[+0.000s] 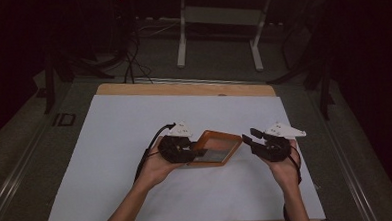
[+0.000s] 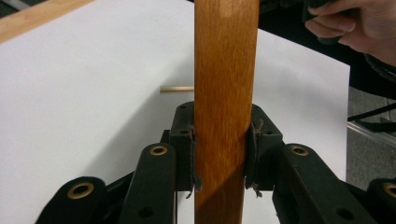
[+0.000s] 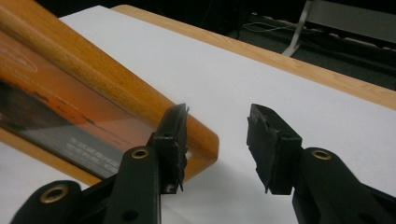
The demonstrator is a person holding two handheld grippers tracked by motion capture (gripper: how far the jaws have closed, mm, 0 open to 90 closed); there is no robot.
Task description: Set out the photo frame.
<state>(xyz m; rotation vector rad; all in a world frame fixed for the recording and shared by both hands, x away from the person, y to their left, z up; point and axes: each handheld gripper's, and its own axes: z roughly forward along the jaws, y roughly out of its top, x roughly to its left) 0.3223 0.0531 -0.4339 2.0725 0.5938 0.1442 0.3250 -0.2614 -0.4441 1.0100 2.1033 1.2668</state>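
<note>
A wooden picture frame [image 1: 216, 147] with an orange and dark picture under glass is held tilted above the white sheet. My left gripper [image 1: 194, 149] is shut on its left edge; in the left gripper view both pads [image 2: 252, 144] press the sides of the wooden rail [image 2: 226, 60]. My right gripper [image 1: 249, 136] hovers open just off the frame's right corner. In the right gripper view its jaws [image 3: 217, 135] stand apart with nothing between them, and the frame's rounded corner [image 3: 201, 140] lies behind the left jaw.
A white sheet [image 1: 135, 143] covers a wooden table whose far edge [image 1: 183, 88] shows. A small wooden stick [image 2: 176, 88] lies on the sheet. Metal stand legs [image 1: 217, 19] and cables [image 1: 131, 58] are on the floor beyond.
</note>
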